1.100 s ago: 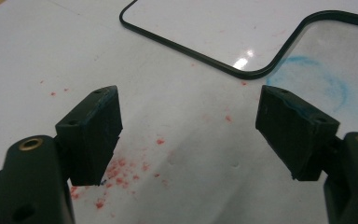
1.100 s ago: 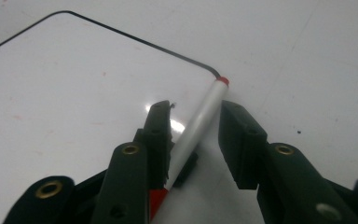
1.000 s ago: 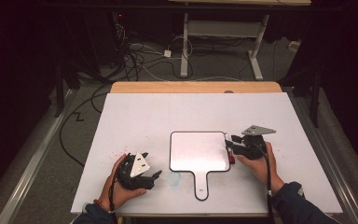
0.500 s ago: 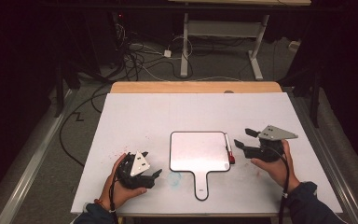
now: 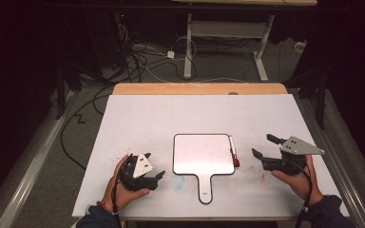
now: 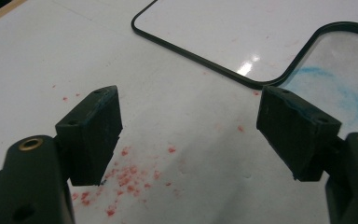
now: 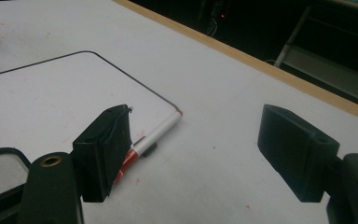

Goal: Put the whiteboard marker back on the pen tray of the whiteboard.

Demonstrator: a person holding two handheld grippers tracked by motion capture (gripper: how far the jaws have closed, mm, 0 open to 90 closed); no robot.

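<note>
Marker [image 7: 156,134] lies partly hidden behind the right gripper's [image 7: 205,154] spread fingers; left gripper [image 6: 200,135] likewise spread.

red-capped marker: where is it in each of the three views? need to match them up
High view: the marker lies along the right edge of the whiteboard paddle, red cap toward the person.
Right gripper view: low and left of centre, its red end partly behind the left jaw.
Left gripper view: not in it.
Shared landmark: the paddle's dark rim, also seen in the left gripper view and the right gripper view.
</note>
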